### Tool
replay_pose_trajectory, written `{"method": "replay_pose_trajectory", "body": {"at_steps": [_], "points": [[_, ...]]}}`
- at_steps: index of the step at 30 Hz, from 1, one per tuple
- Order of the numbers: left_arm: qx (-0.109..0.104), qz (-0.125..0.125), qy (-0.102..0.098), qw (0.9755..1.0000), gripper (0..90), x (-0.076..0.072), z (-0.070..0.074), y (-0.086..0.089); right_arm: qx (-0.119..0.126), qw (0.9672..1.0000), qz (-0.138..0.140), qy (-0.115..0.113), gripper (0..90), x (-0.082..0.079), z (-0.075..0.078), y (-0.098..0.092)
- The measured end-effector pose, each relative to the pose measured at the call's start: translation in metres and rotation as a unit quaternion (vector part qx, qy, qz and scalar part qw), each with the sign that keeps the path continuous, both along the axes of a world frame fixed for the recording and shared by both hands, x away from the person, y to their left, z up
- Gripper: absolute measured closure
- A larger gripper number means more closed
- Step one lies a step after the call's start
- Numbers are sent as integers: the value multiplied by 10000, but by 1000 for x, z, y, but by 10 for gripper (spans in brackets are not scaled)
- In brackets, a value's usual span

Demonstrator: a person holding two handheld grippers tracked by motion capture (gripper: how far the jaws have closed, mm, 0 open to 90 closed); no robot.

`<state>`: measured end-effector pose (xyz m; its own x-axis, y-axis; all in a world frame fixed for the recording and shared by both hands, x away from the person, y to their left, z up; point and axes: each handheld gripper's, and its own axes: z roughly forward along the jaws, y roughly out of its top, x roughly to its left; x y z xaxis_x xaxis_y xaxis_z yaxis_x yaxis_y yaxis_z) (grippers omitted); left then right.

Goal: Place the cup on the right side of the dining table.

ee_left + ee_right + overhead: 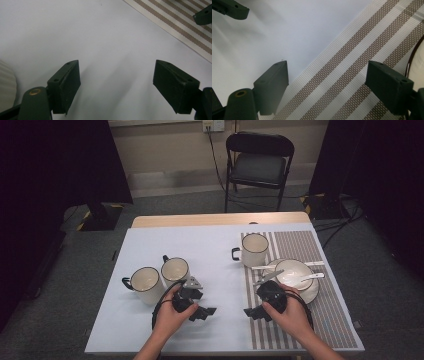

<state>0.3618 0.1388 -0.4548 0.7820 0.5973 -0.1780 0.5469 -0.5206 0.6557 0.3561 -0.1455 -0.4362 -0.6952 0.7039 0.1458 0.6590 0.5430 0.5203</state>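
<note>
Your left gripper [205,312] and your right gripper [251,312] both rest low over the table [220,245], jaws spread wide and holding nothing. Nothing looks begun yet, as I judge it. The two cups [160,277] stand close together just beyond your left hand [170,317], untouched. The third cup [252,250] is on the striped mat [300,245], behind the bowl [295,274] with its spoons [312,276]. All picking and placing remains for you

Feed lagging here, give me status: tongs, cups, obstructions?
Left tongs open, empty. Right tongs open, empty, at striped mat edge. Two cups beside left hand, untouched. Nothing between.
</note>
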Motion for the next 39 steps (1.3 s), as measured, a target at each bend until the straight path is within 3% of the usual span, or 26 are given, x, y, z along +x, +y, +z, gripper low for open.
{"method": "replay_pose_trajectory", "body": {"at_steps": [39], "points": [[35, -30, 56, 10000, 219, -6, -4, 5, -114, 9998, 160, 19, 187, -10, -12, -16]]}}
